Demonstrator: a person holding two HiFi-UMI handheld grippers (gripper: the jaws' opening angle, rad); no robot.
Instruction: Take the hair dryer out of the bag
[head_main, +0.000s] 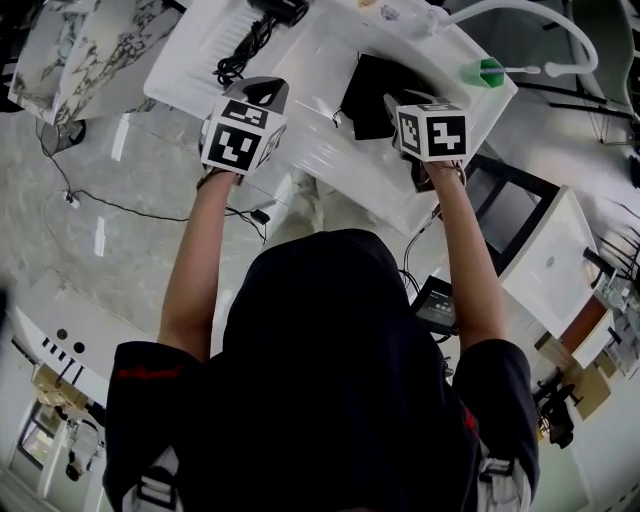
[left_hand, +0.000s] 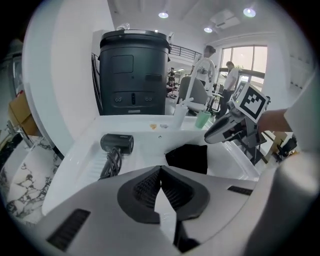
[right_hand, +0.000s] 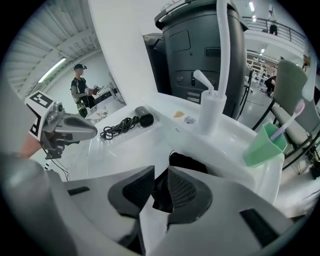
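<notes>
hair dryer (left_hand: 117, 143), just one, lies apart from one black bag (left_hand: 189, 159).

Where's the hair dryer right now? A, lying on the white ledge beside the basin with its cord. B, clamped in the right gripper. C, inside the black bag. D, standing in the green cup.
A: the hair dryer lies on the white ledge next to its cord, apart from the black bag in the basin.
</notes>
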